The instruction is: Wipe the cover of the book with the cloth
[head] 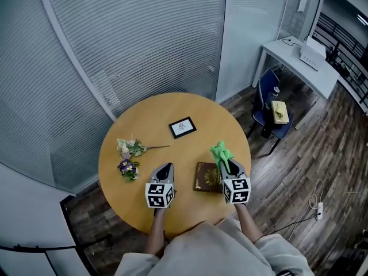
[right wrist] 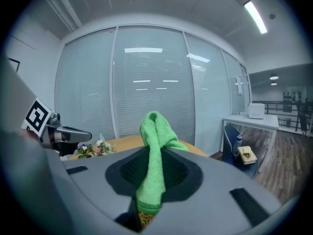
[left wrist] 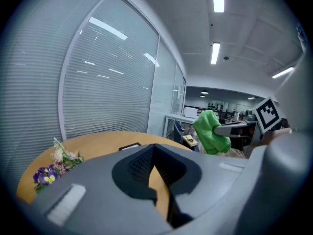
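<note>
The round wooden surface point(head: 144, 117) stood against a curved wall of blinds point(head: 132, 39). Near the person's edge of it lay the brown book point(head: 205, 177) with its patterned cover up, flat between the two grippers, its right side under the right gripper point(head: 228, 165). That gripper's fingers point(right wrist: 178, 170) were clamped on the green cloth point(head: 220, 152), which bunched up out of them and pointed away from the person, above the book's far right corner. I could not tell whether the cloth touched the cover. The left gripper point(head: 165, 167) sat just left of the book with its fingers point(left wrist: 132, 168) closed together, nothing between them. Farther out lay a small black picture frame point(head: 182, 127), and to the left a little sprig of flowers point(head: 129, 155).
</note>
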Available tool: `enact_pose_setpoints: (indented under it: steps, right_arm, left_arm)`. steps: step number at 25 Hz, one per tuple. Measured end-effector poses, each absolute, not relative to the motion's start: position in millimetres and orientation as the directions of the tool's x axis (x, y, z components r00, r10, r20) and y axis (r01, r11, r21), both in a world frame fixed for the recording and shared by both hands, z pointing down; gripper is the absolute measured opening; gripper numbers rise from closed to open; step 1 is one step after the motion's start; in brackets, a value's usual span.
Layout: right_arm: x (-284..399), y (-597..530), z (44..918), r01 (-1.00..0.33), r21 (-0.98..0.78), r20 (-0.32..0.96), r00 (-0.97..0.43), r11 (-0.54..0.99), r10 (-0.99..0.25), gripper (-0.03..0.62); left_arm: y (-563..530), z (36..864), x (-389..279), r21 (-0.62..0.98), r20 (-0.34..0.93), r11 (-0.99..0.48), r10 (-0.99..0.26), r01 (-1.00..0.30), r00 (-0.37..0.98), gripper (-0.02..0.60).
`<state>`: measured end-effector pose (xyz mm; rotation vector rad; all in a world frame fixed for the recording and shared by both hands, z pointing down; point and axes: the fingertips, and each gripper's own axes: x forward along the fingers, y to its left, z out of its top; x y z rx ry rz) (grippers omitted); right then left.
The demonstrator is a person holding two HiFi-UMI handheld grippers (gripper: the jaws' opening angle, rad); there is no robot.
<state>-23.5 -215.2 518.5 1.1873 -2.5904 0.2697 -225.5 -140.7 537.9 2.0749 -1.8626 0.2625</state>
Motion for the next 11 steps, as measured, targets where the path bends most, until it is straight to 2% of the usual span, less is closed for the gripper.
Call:
enact_pose_setpoints:
  steps: [11]
  right_arm:
    - [-30.3, -210.0, 519.7, -0.753, -0.048, 0.336, -0.631, 0.656, -0.699, 0.072]
  left_arm:
    - [-131.8, 543.1, -232.0, 0.134, 0.365, -0.062, -0.925, -0.989, 0.107, 0.006]
